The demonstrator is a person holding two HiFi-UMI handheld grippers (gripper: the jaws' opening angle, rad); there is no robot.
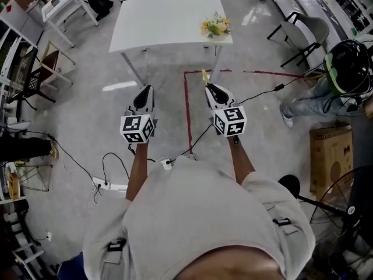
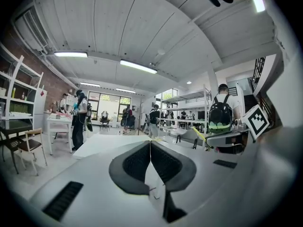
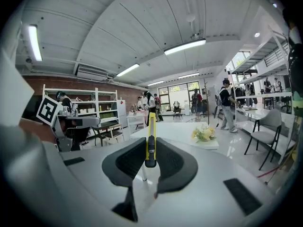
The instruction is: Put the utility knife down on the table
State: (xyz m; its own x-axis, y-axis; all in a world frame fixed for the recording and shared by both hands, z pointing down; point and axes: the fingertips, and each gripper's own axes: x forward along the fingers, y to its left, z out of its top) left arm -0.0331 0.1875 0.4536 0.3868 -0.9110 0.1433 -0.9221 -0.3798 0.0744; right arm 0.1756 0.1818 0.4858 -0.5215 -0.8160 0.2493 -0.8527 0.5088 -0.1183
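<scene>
A yellow utility knife [image 3: 150, 141] with a black slider stands upright between the pads of my right gripper [image 3: 150, 148], which is shut on it. In the head view its yellow tip [image 1: 204, 76] pokes out ahead of the right gripper [image 1: 211, 90]. My left gripper [image 1: 145, 92] is beside it, jaws together and empty; in its own view the left gripper [image 2: 150, 148] shows no gap. Both are held over the floor, short of the white table [image 1: 163, 19], which also shows ahead as a white table [image 3: 180, 129].
A small bunch of yellow flowers [image 1: 215, 26] lies on the table's right side. Red tape lines [image 1: 187, 107] and cables run across the floor. A grey chair [image 1: 303, 37], a person with a black backpack [image 1: 347, 69] and a cardboard box [image 1: 332, 156] are at the right.
</scene>
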